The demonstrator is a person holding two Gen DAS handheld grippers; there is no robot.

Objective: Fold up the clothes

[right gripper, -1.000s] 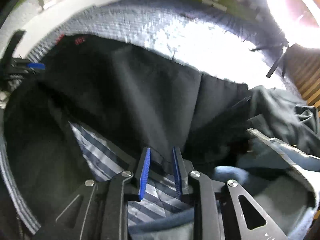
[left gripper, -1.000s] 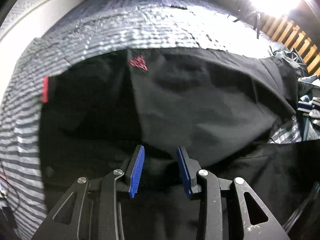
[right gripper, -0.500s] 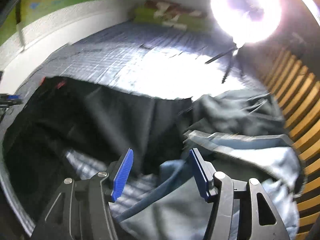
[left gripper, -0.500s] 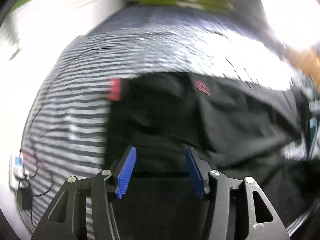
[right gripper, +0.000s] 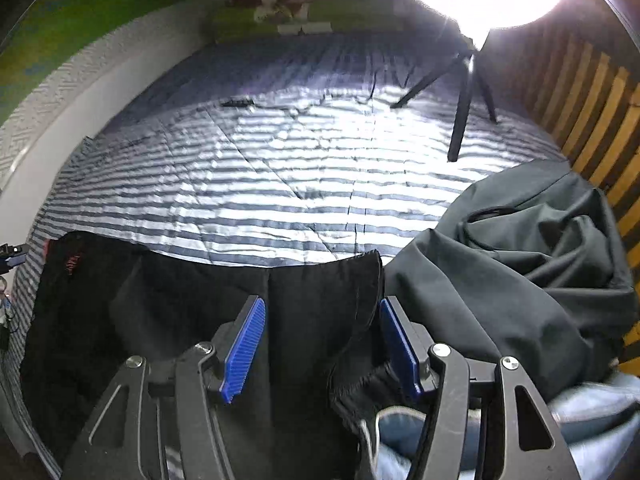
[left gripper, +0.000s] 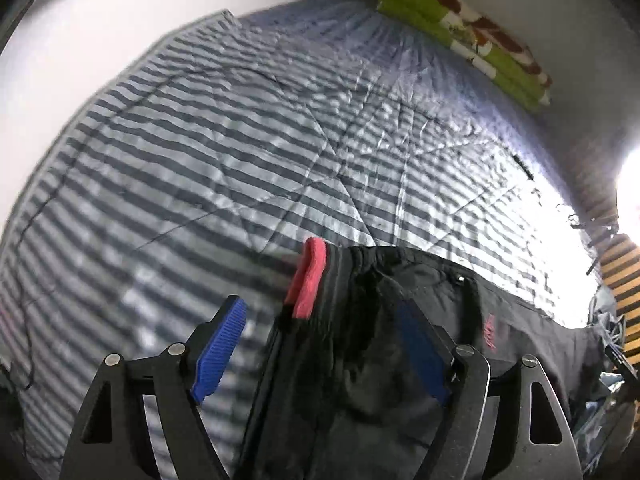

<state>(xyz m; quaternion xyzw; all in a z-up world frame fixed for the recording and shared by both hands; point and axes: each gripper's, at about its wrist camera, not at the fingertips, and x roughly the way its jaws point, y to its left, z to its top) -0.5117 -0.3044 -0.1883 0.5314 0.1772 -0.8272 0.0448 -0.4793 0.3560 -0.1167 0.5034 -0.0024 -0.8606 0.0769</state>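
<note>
A black garment (left gripper: 400, 360) with a red trim patch (left gripper: 308, 282) and a small red logo (left gripper: 489, 334) lies flat on the striped bedspread (left gripper: 240, 152). My left gripper (left gripper: 320, 352) hovers open over its left edge, fingers wide apart, nothing between them. In the right wrist view the same black garment (right gripper: 200, 312) spreads across the near bed, its right end (right gripper: 360, 280) between the blue pads. My right gripper (right gripper: 322, 344) is open above that end and holds nothing.
A crumpled dark grey garment (right gripper: 520, 260) is heaped at the right, with light blue denim (right gripper: 592, 408) beneath it. A ring light on a tripod (right gripper: 464, 92) stands on the bed. Green patterned pillows (left gripper: 472, 36) lie at the far end. A white wall (left gripper: 80, 40) borders the left.
Both grippers opened from nearly shut to wide. The left one swung left toward the red-trimmed edge. The right one rose and turned toward the garment's right end.
</note>
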